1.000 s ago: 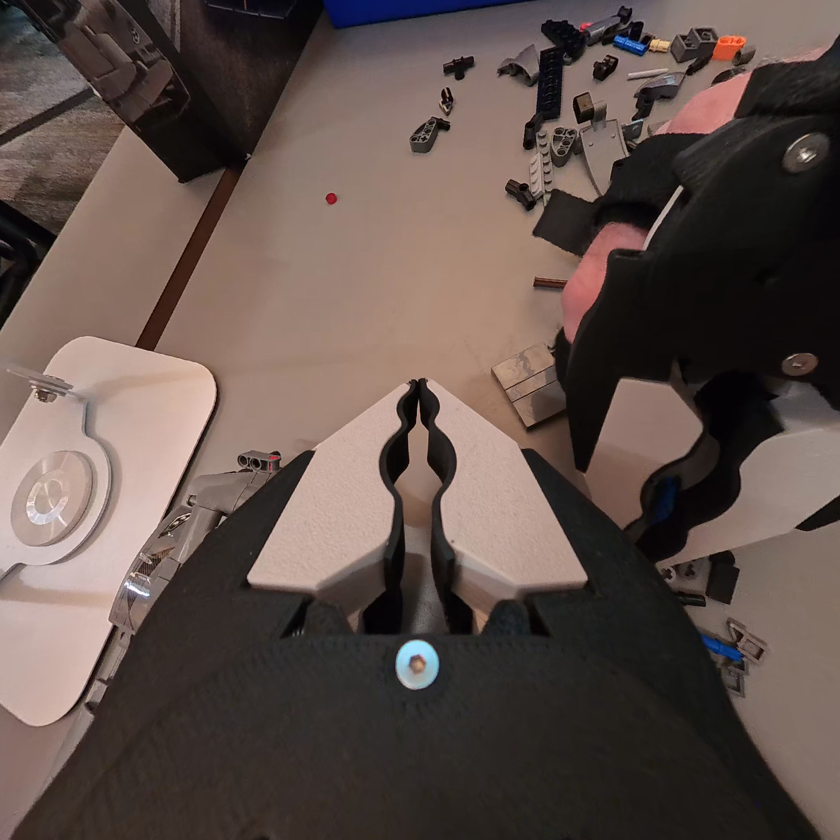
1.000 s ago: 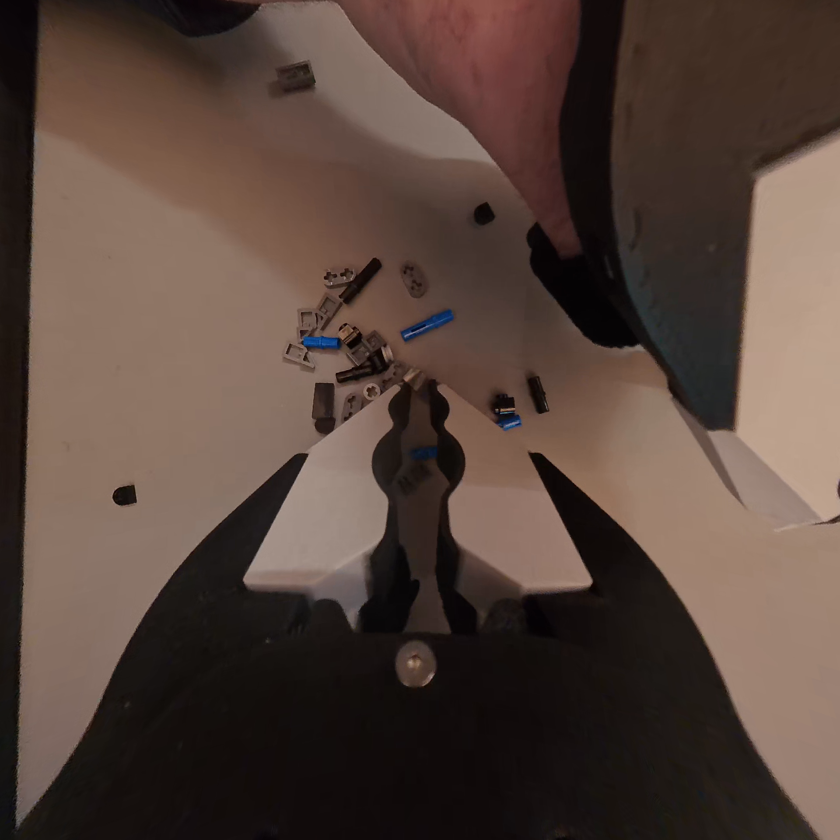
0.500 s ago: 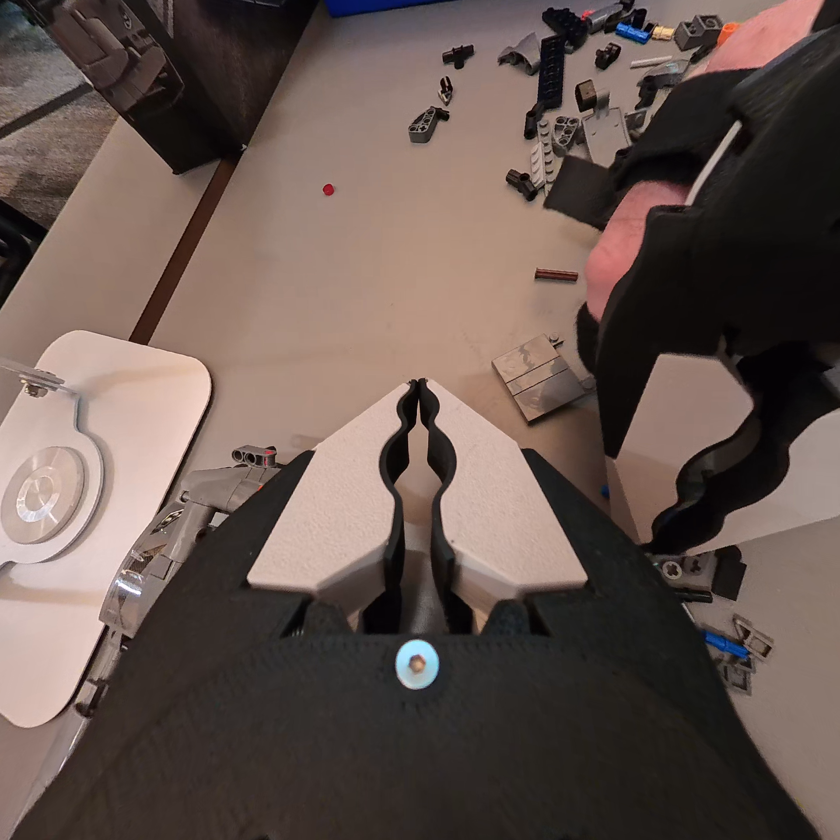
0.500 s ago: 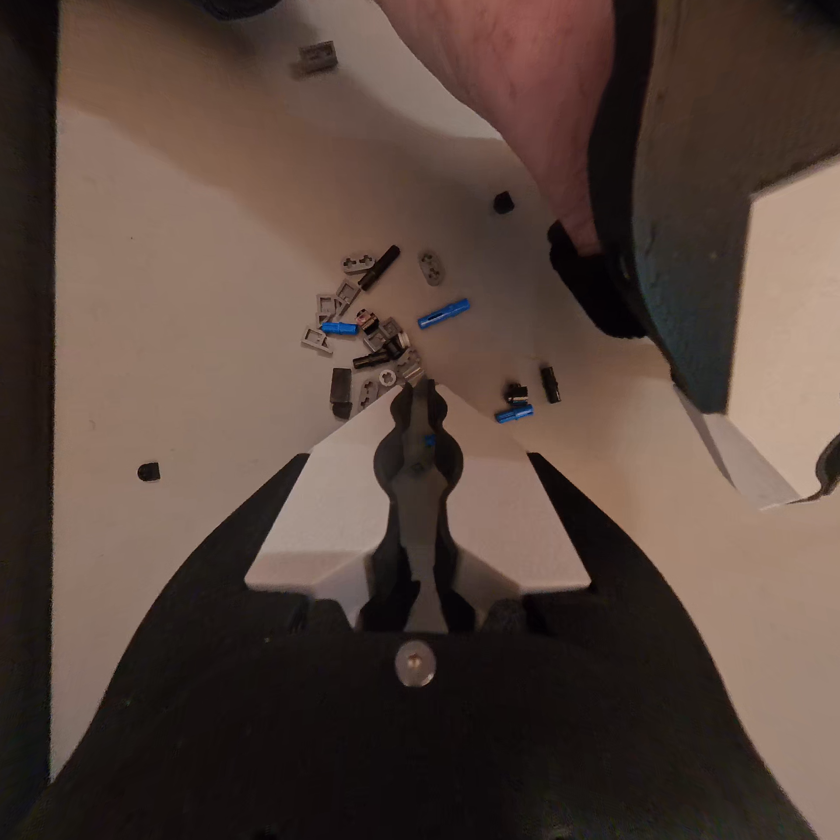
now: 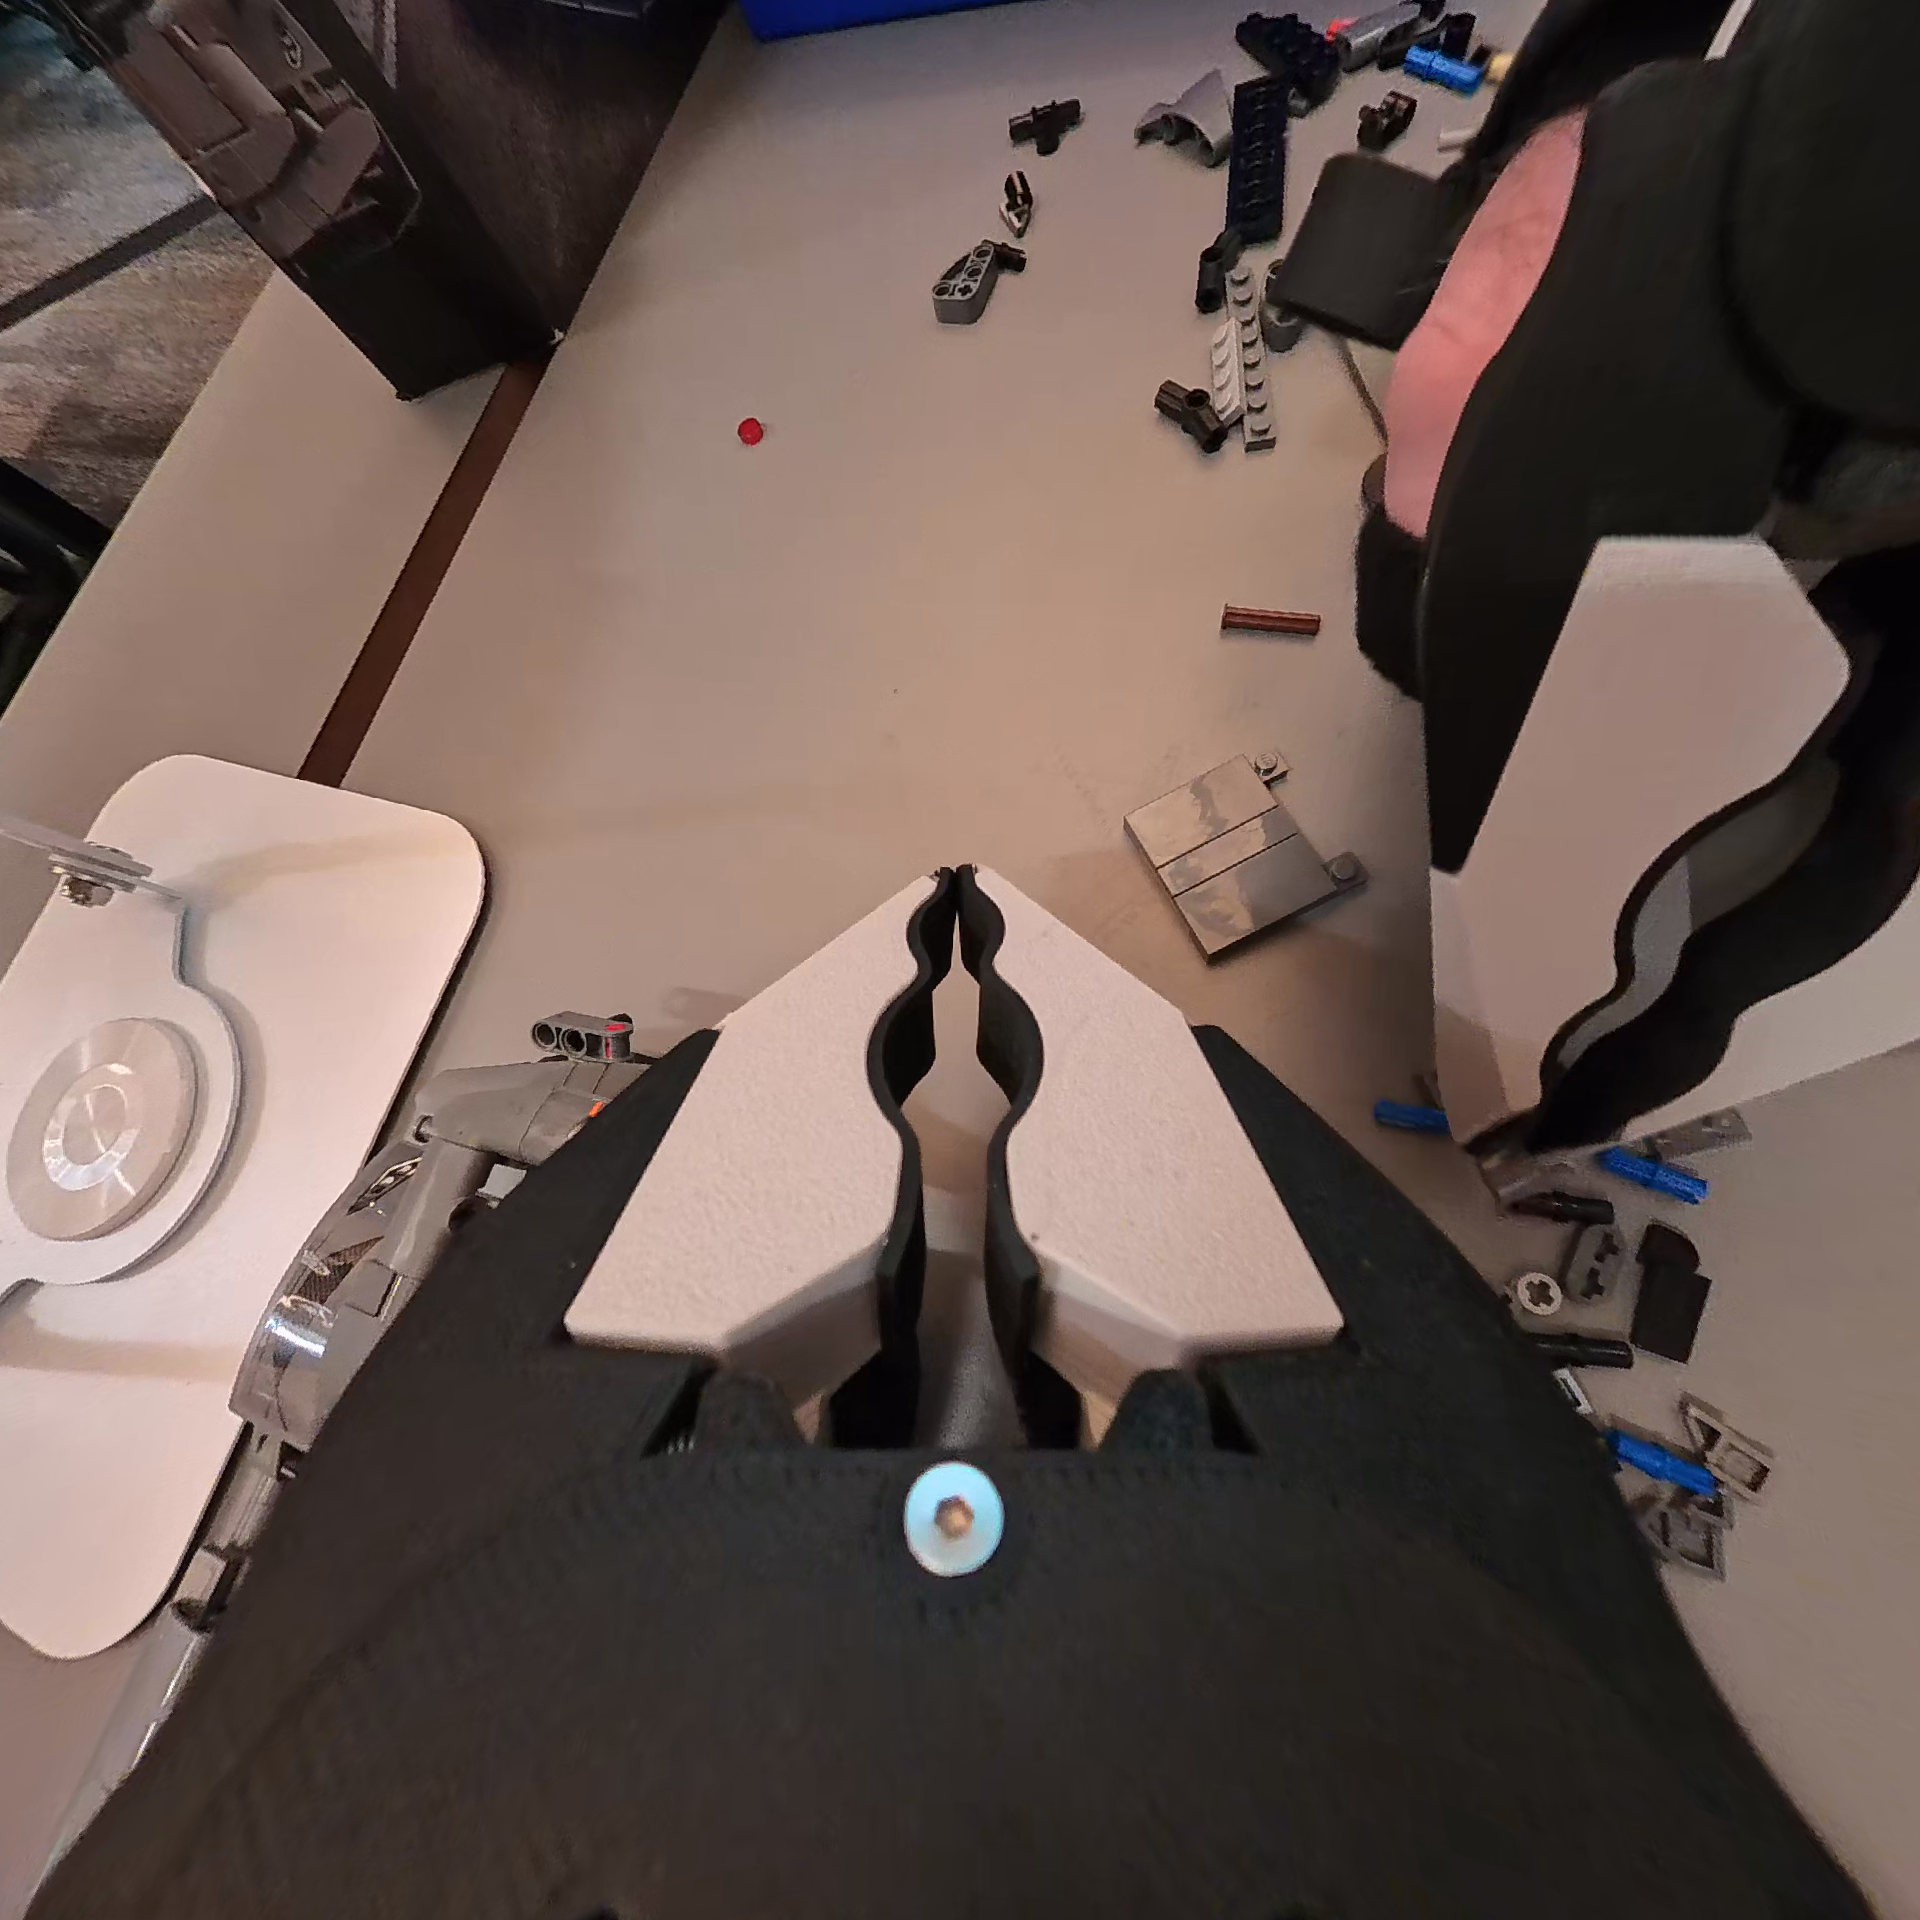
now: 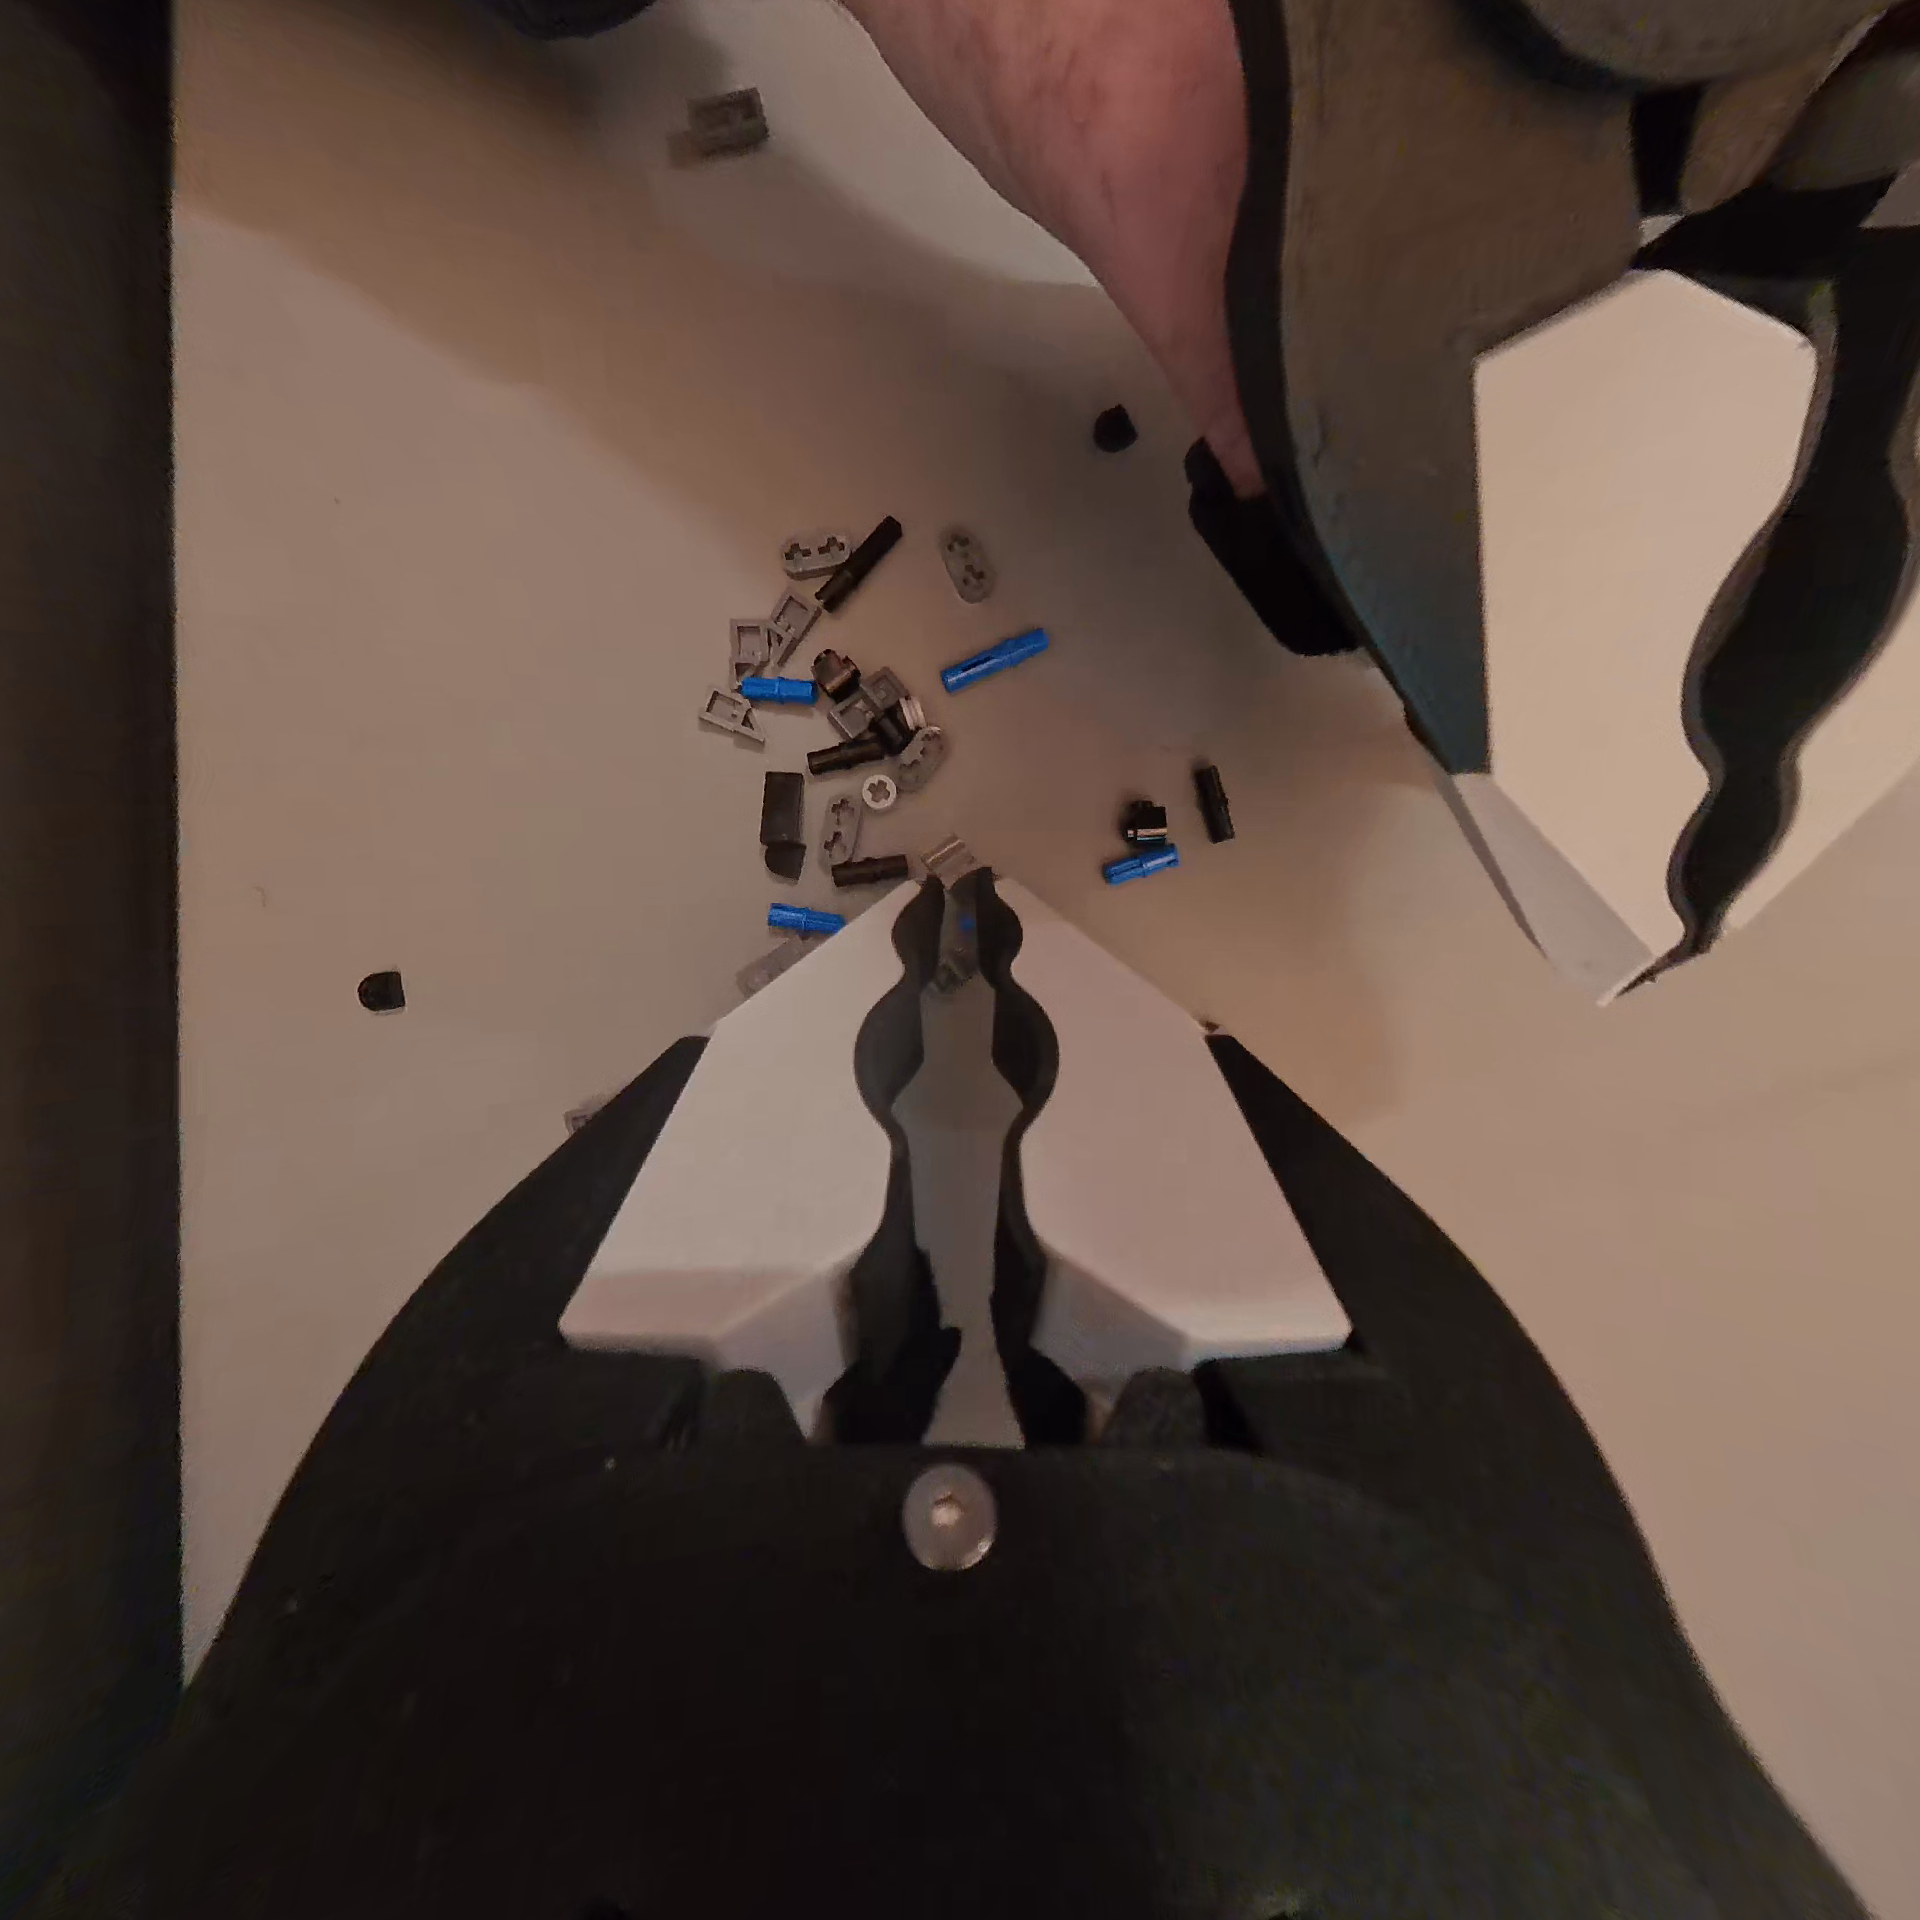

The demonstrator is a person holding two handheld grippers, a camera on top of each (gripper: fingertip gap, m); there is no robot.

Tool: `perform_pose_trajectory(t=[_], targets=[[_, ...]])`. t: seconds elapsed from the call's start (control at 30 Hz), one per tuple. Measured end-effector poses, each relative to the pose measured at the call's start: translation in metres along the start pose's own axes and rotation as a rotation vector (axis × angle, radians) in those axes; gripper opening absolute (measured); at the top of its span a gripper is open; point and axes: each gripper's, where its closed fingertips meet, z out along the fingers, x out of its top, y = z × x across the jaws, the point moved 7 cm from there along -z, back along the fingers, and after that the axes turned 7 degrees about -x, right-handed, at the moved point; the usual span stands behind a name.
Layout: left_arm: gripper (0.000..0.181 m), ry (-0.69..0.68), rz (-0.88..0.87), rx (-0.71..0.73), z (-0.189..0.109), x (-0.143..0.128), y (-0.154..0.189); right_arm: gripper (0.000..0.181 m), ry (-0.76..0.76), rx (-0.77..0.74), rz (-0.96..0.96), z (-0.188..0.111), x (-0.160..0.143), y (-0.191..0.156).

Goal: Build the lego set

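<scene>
My left gripper (image 5: 956, 899) is shut and empty, held above the beige table (image 5: 831, 623). A partly built grey model (image 5: 468, 1122) lies under its left side, mostly hidden. My right gripper (image 6: 951, 883) points down at a cluster of small grey, black and blue pieces (image 6: 831, 717). It is shut on a small light grey piece (image 6: 948, 858) at its fingertips. It also shows in the left wrist view (image 5: 1496, 1143), its tips among those pieces. The left gripper shows in the right wrist view (image 6: 1652, 971).
A flat grey tiled plate (image 5: 1231, 868) lies just right of my left fingertips. A white board with a metal disc (image 5: 312, 935) lies at the left, a black box (image 5: 343, 177) at the far left. More loose parts (image 5: 1247, 156), a brown axle (image 5: 1270, 620) and a red stud (image 5: 750, 430) lie farther off. About 11 centimeters separates my left fingertips from my right. From either gripper's tips it is about 7 centimeters to the flat grey tiled plate (image 5: 1231, 868).
In the right wrist view the loose pieces have slid up and away from my fingertips, while the light grey piece stays between them. The left gripper stays shut and has barely moved.
</scene>
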Motion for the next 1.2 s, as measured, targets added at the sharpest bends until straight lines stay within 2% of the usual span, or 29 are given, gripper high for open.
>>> perform_pose_trajectory(t=[0.87,1.2], targets=[[0.000,0.000,0.012,-0.003,0.002,0.000,0.003,0.004,-0.038,-0.021,0.016,-0.012,-0.015,0.011],[0.000,-0.005,0.012,-0.014,0.004,-0.001,0.004,0.004,-0.047,-0.045,0.082,-0.039,-0.039,0.028]])
